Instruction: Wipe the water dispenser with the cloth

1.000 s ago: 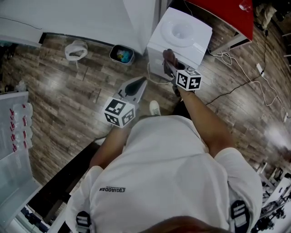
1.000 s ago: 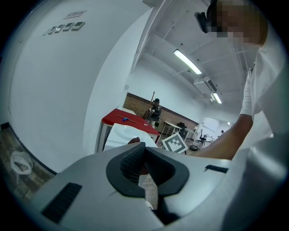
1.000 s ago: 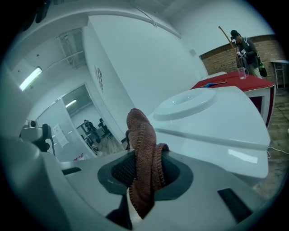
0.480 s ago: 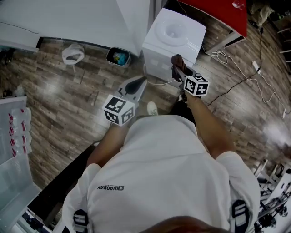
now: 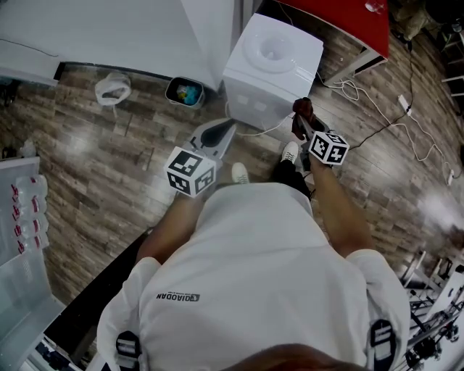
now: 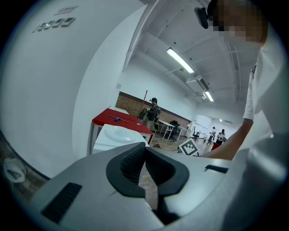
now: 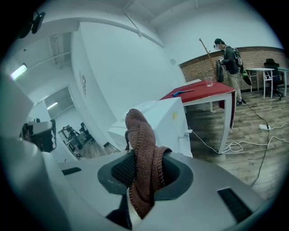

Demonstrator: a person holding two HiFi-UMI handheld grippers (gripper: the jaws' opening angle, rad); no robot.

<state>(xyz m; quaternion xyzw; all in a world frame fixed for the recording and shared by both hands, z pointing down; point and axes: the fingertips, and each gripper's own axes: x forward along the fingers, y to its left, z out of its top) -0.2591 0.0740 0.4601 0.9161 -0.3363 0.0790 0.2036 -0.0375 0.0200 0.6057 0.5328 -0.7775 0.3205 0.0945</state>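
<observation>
Brown knitted cloth point(image 7: 142, 153) sat pinched in the closed jaws of the right gripper point(image 7: 144, 170), the left gripper point(image 6: 145, 168) beside it had its jaws together on nothing, and farther off the cloth neared a corner of the white water dispenser point(image 5: 270, 64), a red table point(image 5: 348, 22) behind.

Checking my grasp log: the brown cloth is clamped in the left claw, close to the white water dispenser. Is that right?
Not quite. The brown cloth is clamped in the right claw, not the left, as the right gripper view shows. It is close to the white water dispenser, as you said.
</observation>
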